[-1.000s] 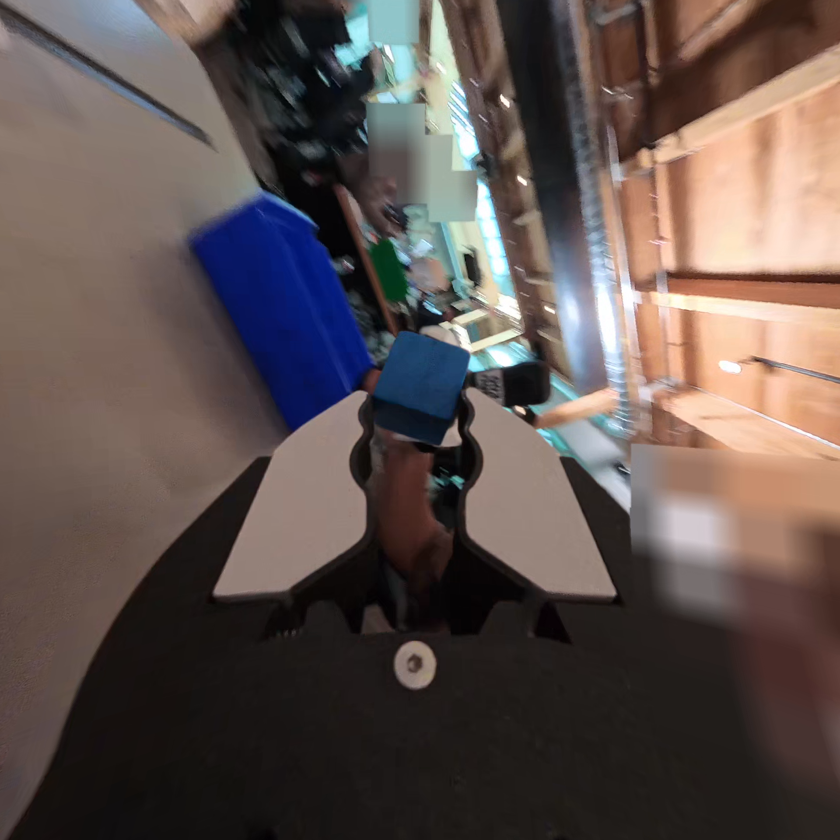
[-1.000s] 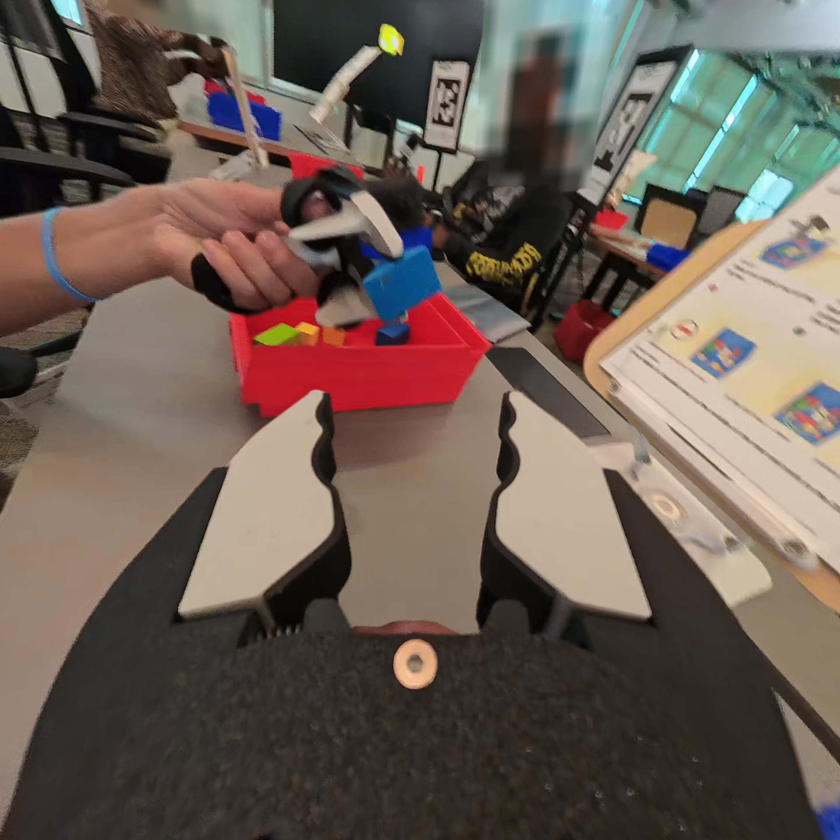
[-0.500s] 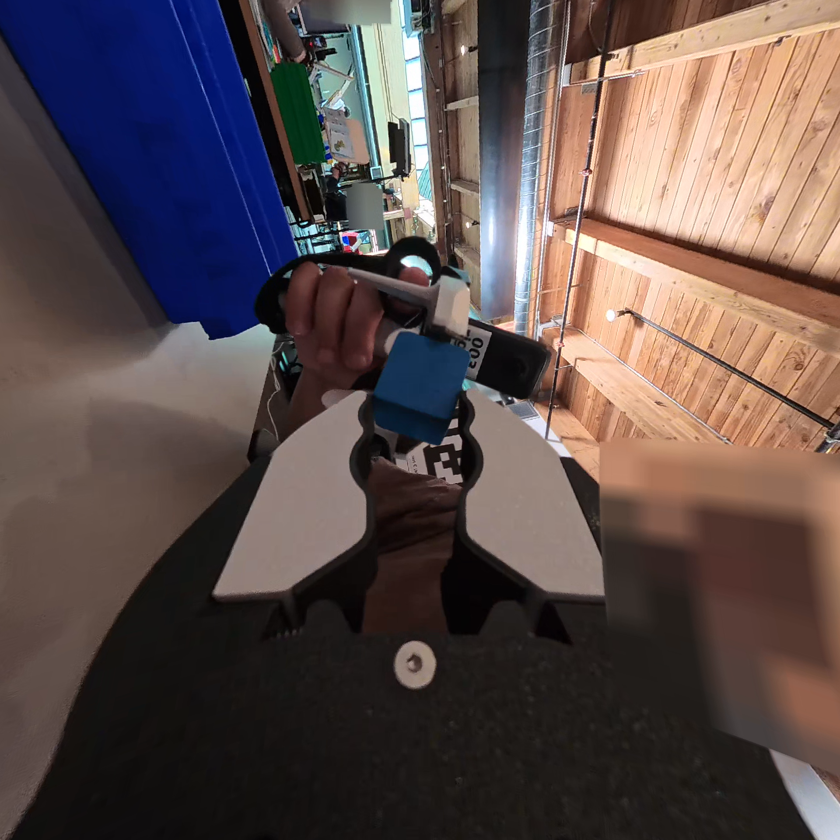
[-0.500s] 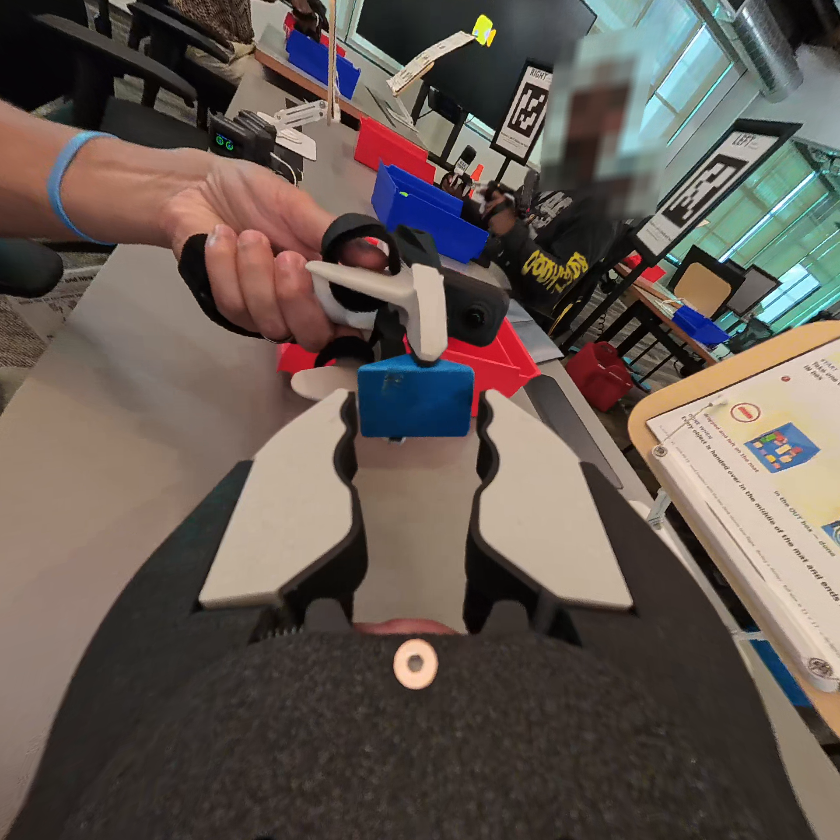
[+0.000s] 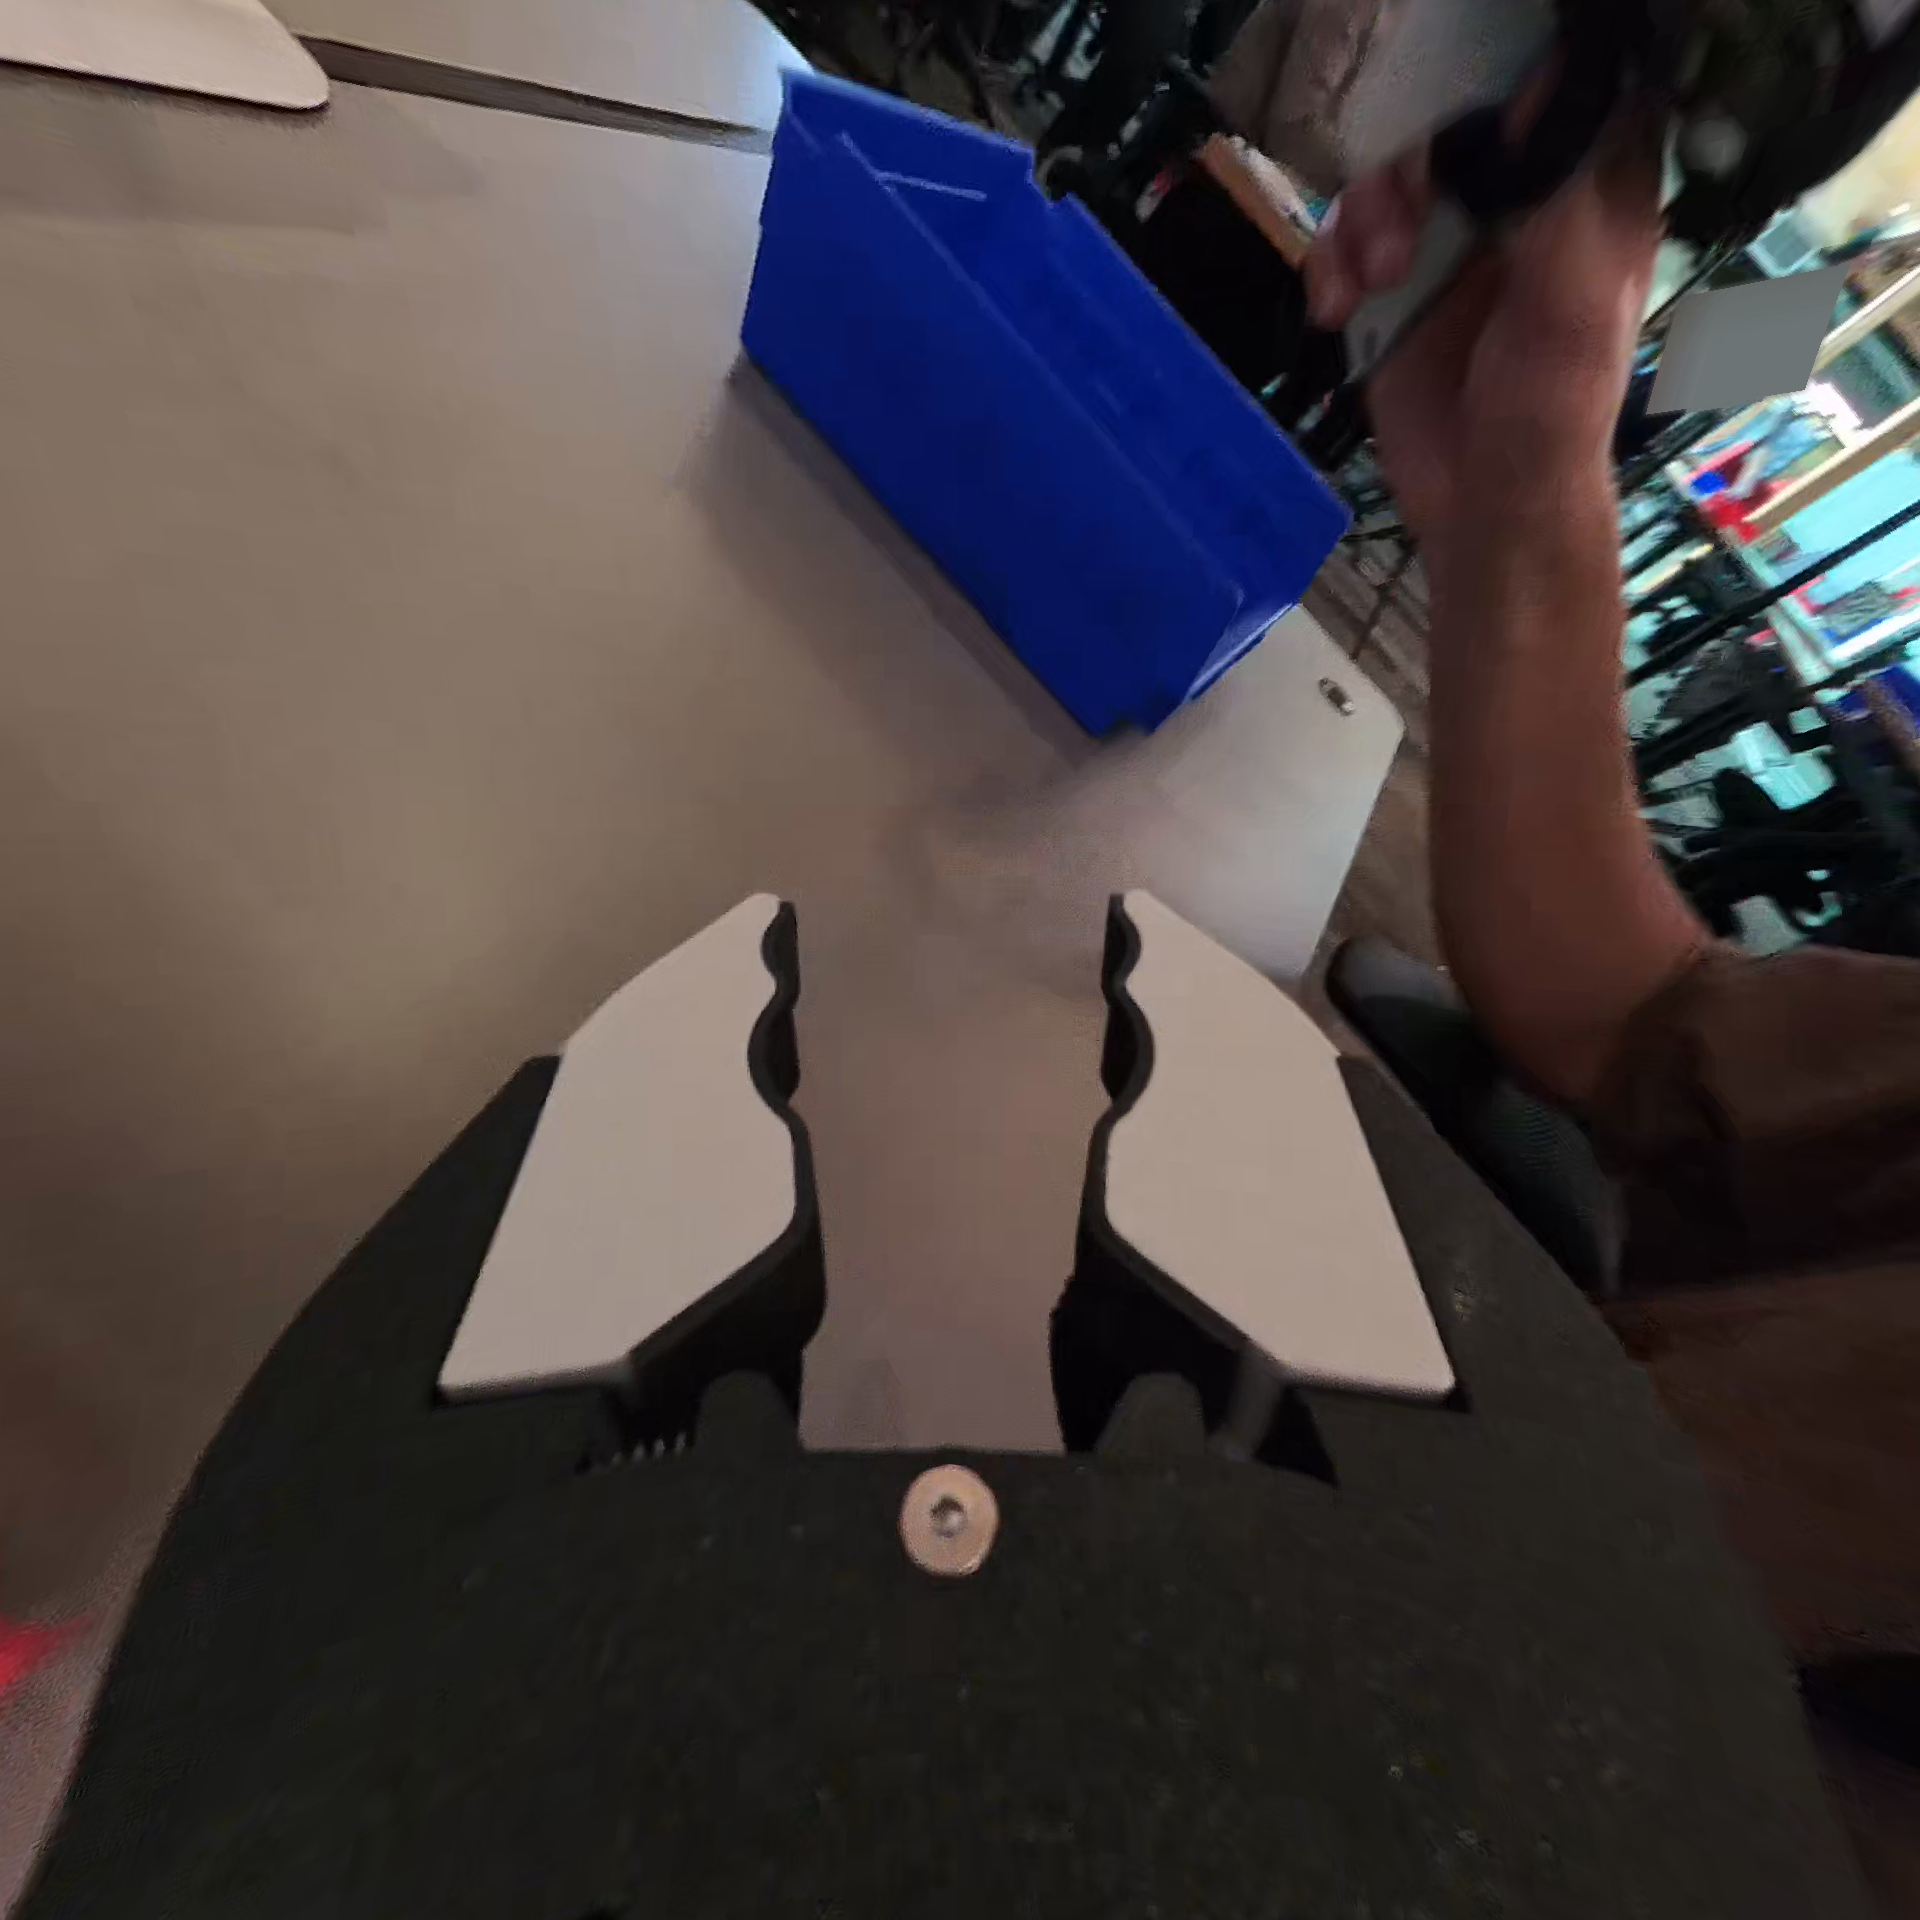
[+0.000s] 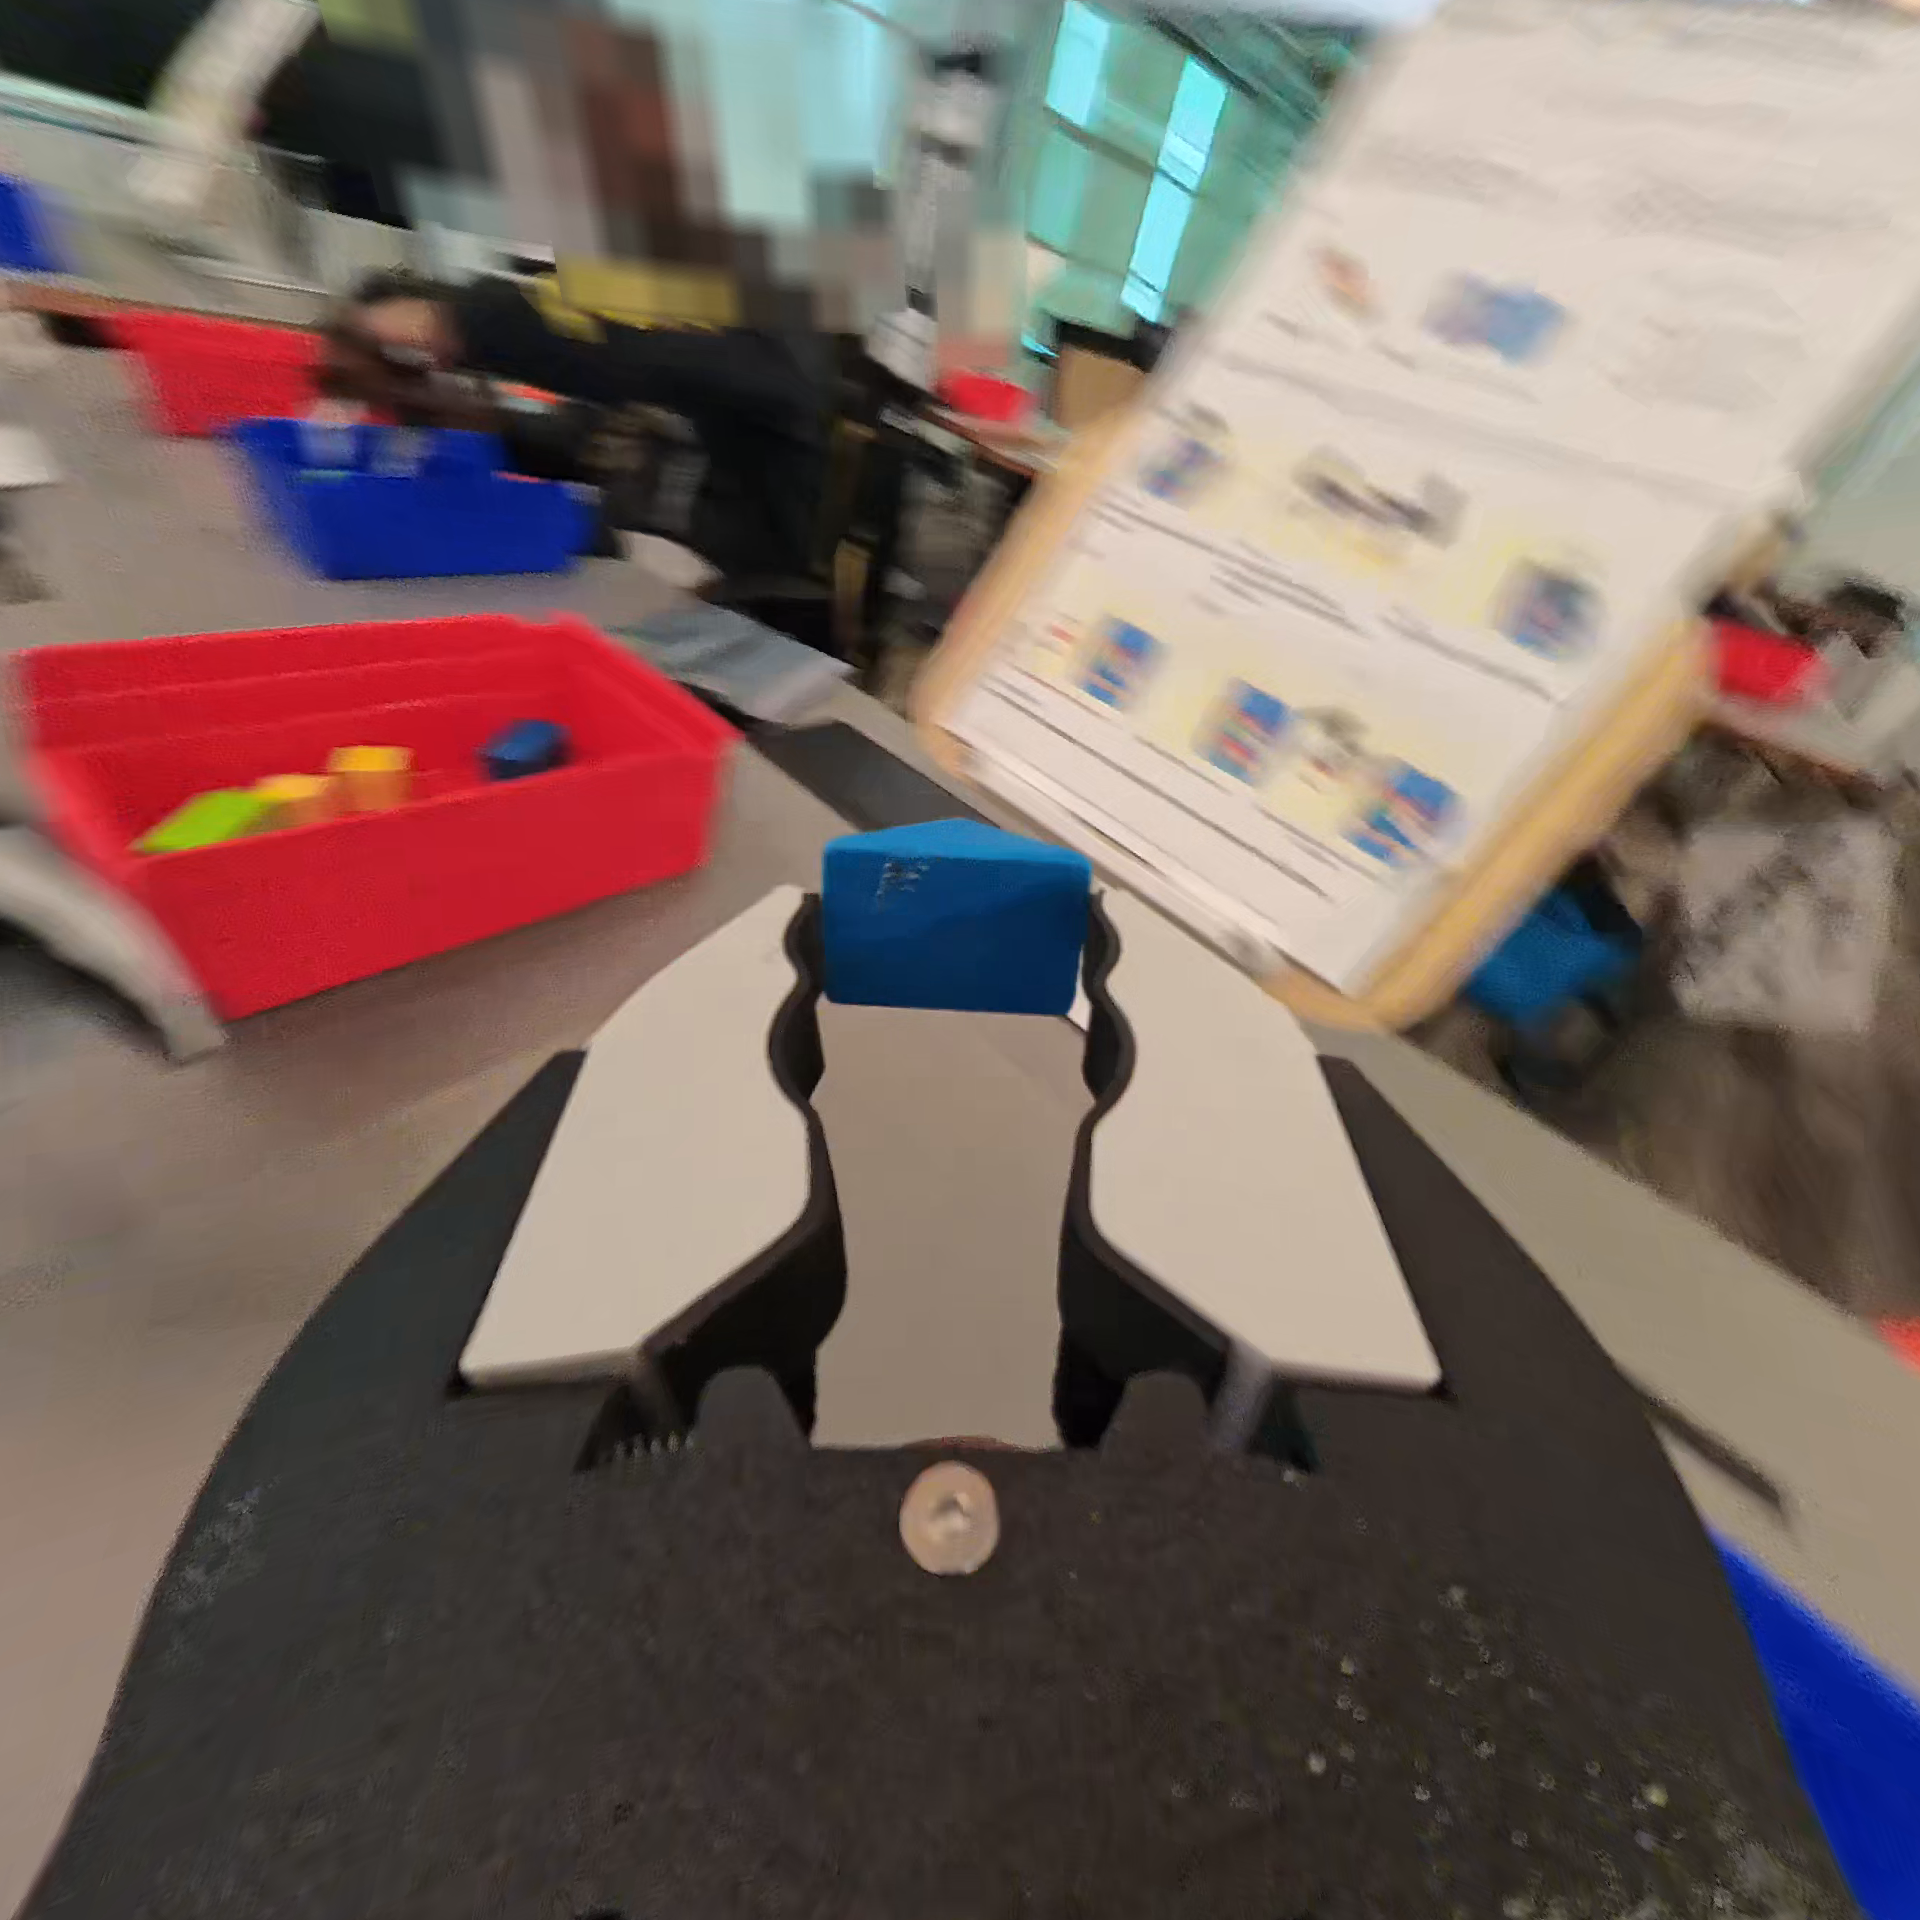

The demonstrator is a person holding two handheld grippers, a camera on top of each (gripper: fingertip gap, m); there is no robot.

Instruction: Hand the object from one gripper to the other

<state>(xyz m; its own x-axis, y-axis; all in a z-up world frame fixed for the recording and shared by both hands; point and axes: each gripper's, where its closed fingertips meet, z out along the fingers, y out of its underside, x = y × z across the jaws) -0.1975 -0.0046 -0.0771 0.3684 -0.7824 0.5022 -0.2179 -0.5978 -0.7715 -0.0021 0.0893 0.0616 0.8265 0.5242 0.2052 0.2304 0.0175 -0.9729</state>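
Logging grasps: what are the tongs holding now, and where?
The right tongs pinch the blue block by its two sides at the fingertips; the left tongs hold nothing.

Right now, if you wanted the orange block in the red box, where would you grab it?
Probably from above. The orange block sits upright inside the red bin, whose walls block its sides. Pinch its two free vertical faces near the top, avoiding the yellow block that seems to lie against it.

red bin (image 6: 416,883) (toy blocks (image 6: 301,795) inside)
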